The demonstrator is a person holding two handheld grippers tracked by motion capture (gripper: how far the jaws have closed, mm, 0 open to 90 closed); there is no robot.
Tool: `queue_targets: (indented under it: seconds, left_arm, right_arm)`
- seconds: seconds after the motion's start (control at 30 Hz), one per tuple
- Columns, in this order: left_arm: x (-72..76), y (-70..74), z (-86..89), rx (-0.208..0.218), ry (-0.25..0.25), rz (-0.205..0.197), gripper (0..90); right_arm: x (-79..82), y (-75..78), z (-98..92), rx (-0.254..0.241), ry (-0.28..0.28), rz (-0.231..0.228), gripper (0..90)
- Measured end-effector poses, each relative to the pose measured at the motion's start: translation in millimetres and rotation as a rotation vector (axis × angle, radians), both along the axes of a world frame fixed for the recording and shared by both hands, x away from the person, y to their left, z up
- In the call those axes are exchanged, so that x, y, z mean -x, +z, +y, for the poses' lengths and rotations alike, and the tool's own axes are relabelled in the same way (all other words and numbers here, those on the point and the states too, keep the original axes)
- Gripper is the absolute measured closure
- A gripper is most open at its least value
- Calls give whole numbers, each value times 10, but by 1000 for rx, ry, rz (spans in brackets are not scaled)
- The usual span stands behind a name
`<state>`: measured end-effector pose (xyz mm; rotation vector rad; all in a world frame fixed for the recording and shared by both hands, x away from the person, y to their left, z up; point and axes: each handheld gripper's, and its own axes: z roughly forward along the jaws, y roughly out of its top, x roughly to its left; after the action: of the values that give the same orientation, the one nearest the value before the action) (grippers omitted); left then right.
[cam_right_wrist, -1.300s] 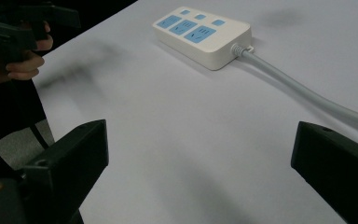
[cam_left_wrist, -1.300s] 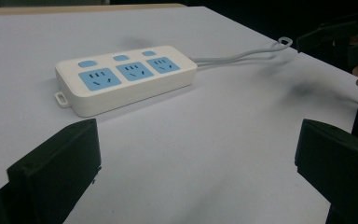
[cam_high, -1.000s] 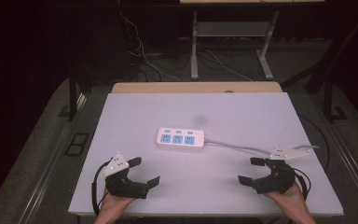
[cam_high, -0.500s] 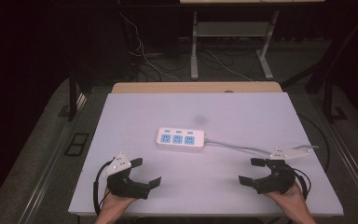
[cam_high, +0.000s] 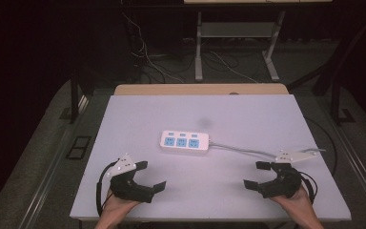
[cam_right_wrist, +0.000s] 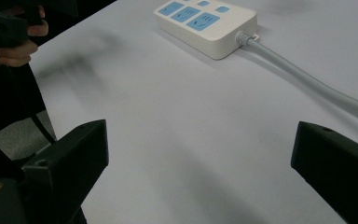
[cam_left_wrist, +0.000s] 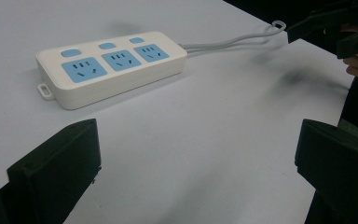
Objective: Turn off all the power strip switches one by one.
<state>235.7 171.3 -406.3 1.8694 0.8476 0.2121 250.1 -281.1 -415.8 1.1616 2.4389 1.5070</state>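
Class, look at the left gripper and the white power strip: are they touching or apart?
Apart. The high view shows bare table between the left gripper and the power strip; the left gripper view shows the same gap.

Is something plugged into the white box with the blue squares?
No, all three blue sockets on the power strip are bare in the left gripper view, and nothing sticks out of them.

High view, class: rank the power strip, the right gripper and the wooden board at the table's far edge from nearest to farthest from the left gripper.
1. Power strip, mid-table, ahead of the left gripper.
2. Right gripper, across the near edge.
3. Wooden board, along the far edge.
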Motion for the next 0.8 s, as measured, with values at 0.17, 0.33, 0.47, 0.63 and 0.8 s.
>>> queue_targets:
  seconds: [0.17,0.33,0.47,0.63,0.8]
  left_arm:
    - [-49,38,-24,-8,-10,10,0]
    - [-108,93,-13,-24,-18,13,0]
    - [-148,132,15,-20,-14,17,0]
    - [-206,177,30,-20,-14,21,0]
    - [-277,228,11,-35,-22,25,0]
  right_arm:
    - [1,4,0,3,2,-2,38]
    - [1,2,0,8,0,-6,38]
    - [-3,1,2,11,0,-8,38]
    - [-2,-2,8,15,2,-10,38]
    - [-3,-4,11,18,4,-11,38]
